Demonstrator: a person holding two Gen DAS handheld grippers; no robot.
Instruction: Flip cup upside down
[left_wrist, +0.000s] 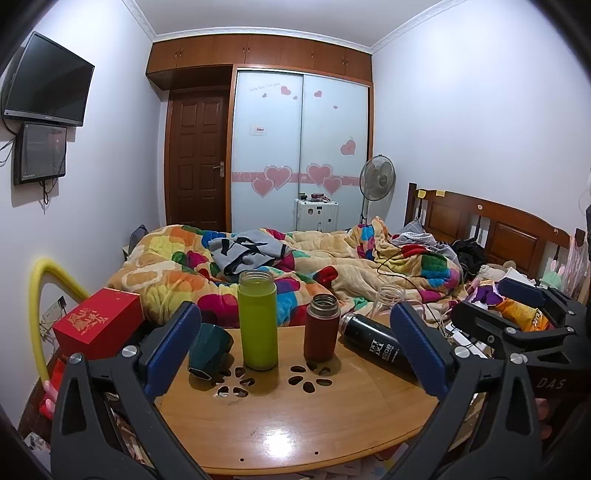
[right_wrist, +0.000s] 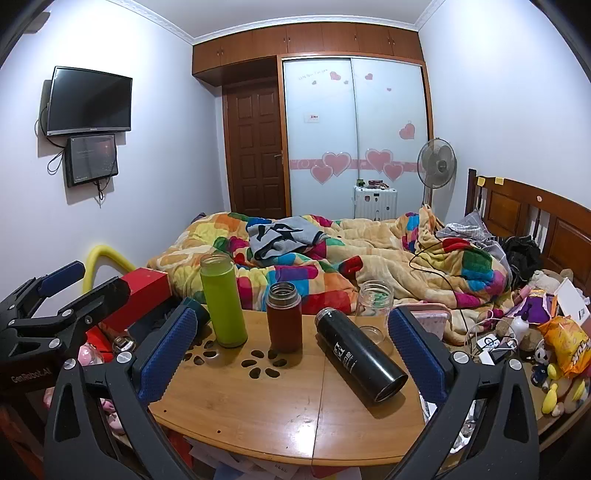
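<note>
On the wooden table (left_wrist: 295, 424) (right_wrist: 258, 402) stand a tall green cup (left_wrist: 257, 319) (right_wrist: 223, 300) and a shorter brown cup (left_wrist: 321, 328) (right_wrist: 283, 317), both upright and open on top. A black flask (left_wrist: 376, 345) (right_wrist: 360, 358) lies on its side. A dark green cup (left_wrist: 208, 350) lies tipped over at the left; the right wrist view shows only its edge (right_wrist: 197, 308). A clear glass jar (right_wrist: 373, 310) (left_wrist: 388, 299) stands at the table's back. My left gripper (left_wrist: 295, 350) is open and empty before the cups. My right gripper (right_wrist: 291, 354) is open and empty.
A red box (left_wrist: 98, 323) (right_wrist: 144, 295) sits left of the table. A yellow tube (left_wrist: 44, 295) arches at the left. A bed with a colourful blanket (left_wrist: 295, 266) lies behind. Snack bags and toys (right_wrist: 554, 343) crowd the right side. A pink phone (right_wrist: 430, 319) lies near the jar.
</note>
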